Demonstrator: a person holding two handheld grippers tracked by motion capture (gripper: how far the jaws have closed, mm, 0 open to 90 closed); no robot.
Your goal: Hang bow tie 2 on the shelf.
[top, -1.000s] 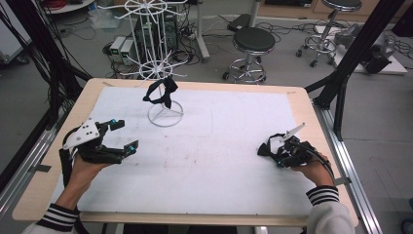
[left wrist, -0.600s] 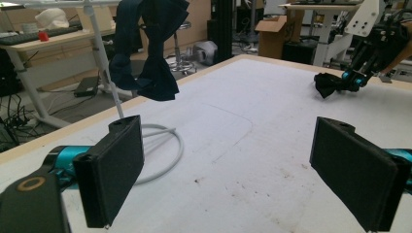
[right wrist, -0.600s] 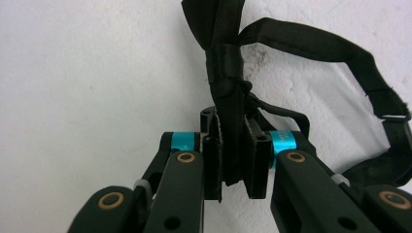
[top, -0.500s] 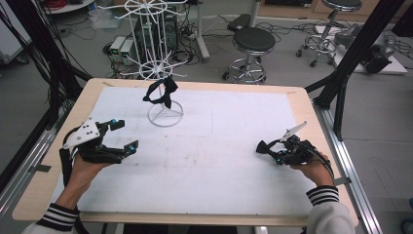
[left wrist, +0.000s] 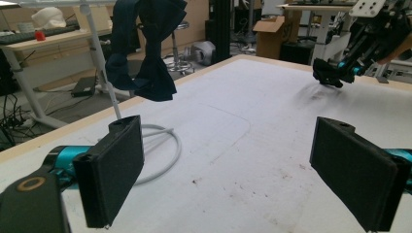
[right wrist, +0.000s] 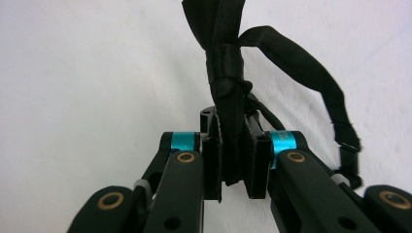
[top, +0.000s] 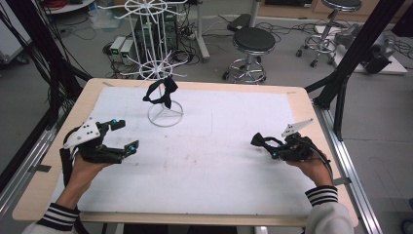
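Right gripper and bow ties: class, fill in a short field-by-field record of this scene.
right gripper: shut on black bow tie, low over the white table cover
left gripper: open, holding nothing
white wire stand: far left of the table
second bow tie: dark, hanging on that stand

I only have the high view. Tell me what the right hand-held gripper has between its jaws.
Observer: In the right gripper view, the right hand-held gripper is shut on a black fabric bow tie, with the pads pressing the fabric.
Operator: Report on the strap.
Observer: The bow tie's thin black strap loops out to one side of the jaws.
Operator: Now check the left one.
Observer: The left hand-held gripper is open, its flat black pads wide apart with nothing between them.
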